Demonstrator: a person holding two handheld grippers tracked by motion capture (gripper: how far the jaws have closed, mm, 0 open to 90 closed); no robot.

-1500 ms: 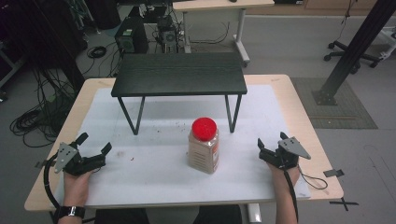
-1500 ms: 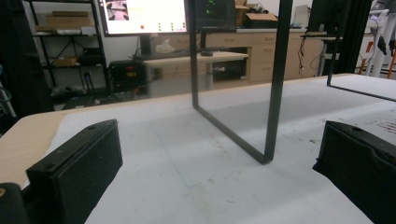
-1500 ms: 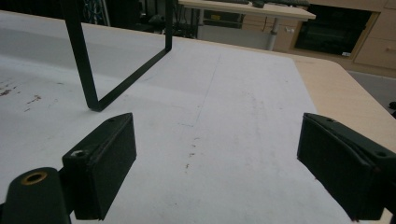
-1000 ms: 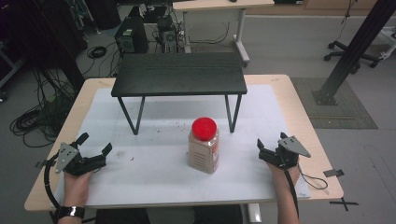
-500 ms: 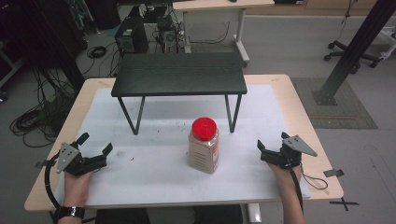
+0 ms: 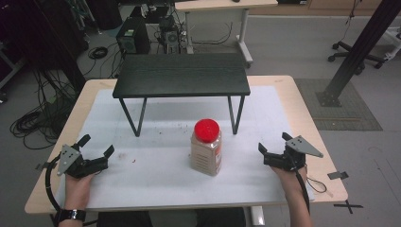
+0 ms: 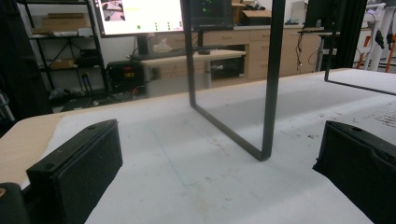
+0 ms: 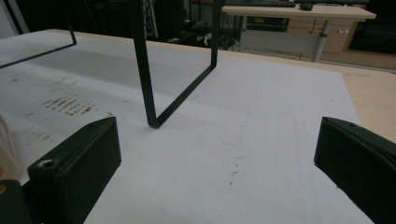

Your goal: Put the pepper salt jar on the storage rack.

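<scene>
While both of your tools rest low on the white sheet covering the pale wooden desk [image 6: 283, 90], the clear plastic jar with the round red lid [image 6: 206, 147] stands upright between them, in front of the small black metal-legged shelf table [image 6: 182, 75] and just beside its right front leg.

Your left hand-held gripper [image 6: 97, 150] has its jaws spread wide and holds nothing; its own view looks past the thin black leg frame [image 7: 266, 93], not at the jar. Your right hand-held gripper [image 6: 273, 147] is likewise spread and empty — it sits nearer the jar and already points roughly toward it.

The step in hand looks like the reach for the jar, so I would lead with the right. Turn the wrist until the jar sits centred between the two black jaws in the right gripper view. Come in level, low on the body rather than at the lid, since a tall narrow jar will likely tip if pushed near the top. Keep the jaws spread until both pads flank the walls, then close evenly. Mind the nearby shelf leg — approach from the open right side, and lift straight up before moving sideways.
</scene>
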